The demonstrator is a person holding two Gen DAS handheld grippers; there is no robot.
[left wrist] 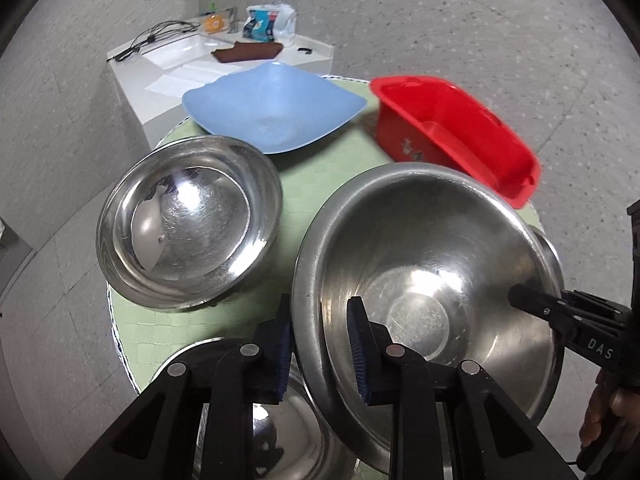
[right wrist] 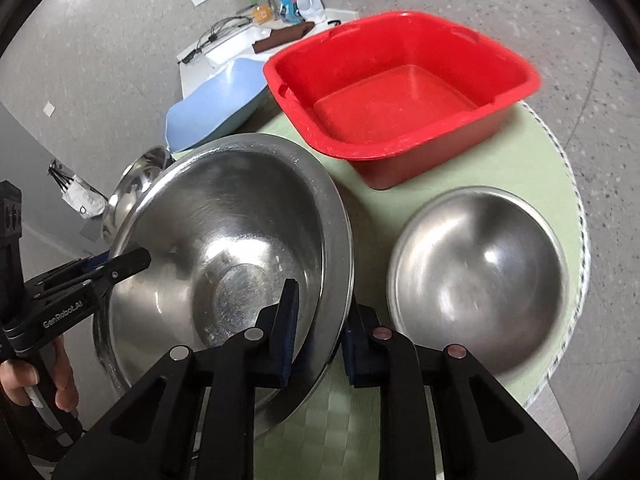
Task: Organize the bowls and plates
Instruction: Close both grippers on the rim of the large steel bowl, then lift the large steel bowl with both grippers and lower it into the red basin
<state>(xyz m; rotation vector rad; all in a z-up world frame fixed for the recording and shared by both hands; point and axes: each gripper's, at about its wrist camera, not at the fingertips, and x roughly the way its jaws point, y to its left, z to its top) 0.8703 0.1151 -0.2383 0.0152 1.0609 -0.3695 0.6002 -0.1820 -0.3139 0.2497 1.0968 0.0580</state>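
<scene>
We find large round stainless-steel bowl [left wrist: 424,280] pinched at rim by both grippers: left gripper [left wrist: 318,344] clamped narrow on near-left rim, right gripper [right wrist: 320,340] likewise on opposite rim. Bowl tilted above green round worktop [right wrist: 532,152]. Red square plastic basin [right wrist: 400,92] ahead of right gripper; smaller steel bowl [left wrist: 188,224] ahead-left of left gripper. We advise: lift level, both sides together, grip firm; thin rim likely slippery.

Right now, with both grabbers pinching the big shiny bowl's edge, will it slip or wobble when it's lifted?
The large steel bowl looks stiff, so it probably won't bend. Its polished rim may be slippery under the left gripper and right gripper. Held at opposite rims and already tilted, it could rock a little.
</scene>
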